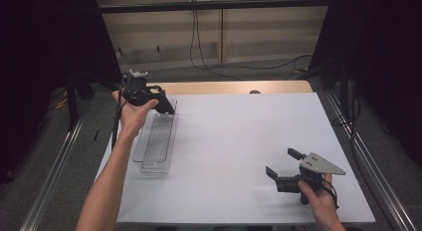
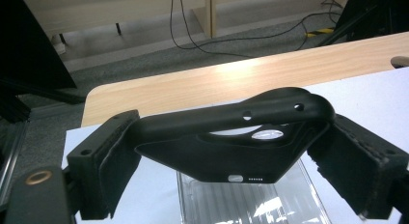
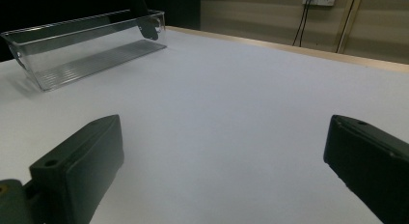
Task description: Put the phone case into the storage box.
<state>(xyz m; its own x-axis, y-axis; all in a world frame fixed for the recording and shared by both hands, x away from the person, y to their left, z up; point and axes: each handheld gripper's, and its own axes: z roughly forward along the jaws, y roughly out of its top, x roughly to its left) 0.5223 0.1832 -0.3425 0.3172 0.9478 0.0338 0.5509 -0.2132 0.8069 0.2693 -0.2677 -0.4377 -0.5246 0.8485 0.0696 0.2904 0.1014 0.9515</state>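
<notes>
Left tool (image 2: pixel 231 159) clamps black phone case (image 2: pixel 226 147) above clear tray (image 1: pixel 158 136), not yet placed; right tool (image 1: pixel 281 165) wide open, empty, over white surface (image 1: pixel 239 141)

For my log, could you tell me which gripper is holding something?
The left gripper: its jaws clamp a black phone case above the clear tray; the right gripper is open.
</notes>
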